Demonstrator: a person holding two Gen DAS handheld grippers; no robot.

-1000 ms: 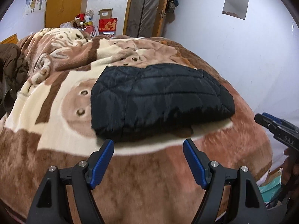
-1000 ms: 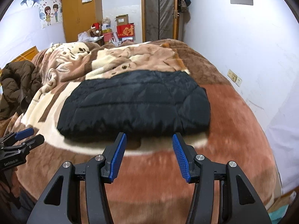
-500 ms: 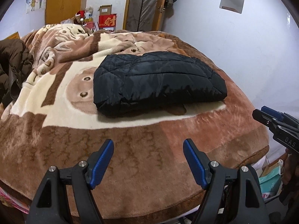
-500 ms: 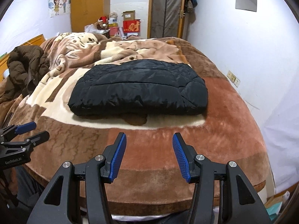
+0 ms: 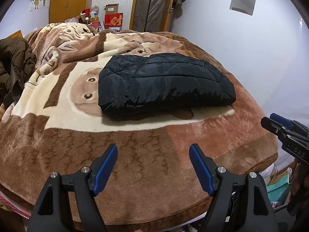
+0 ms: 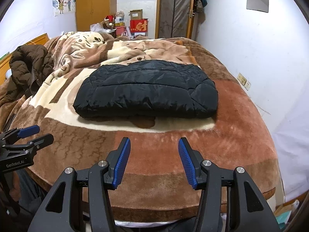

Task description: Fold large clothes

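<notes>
Folded black jacket (image 6: pixel 146 90) lies crosswise; left tongs (image 5: pixel 153 166) and right tongs (image 6: pixel 152 162) gape, empty.

Brown coat (image 5: pixel 13 63) cut off at left edge; wall poster (image 6: pixel 63 1) too small.

Both claws, left (image 5: pixel 153 167) & right (image 6: pixel 152 161), now farther back from folded jacket (image 5: pixel 164 85) (bed's near edge visible).
</notes>
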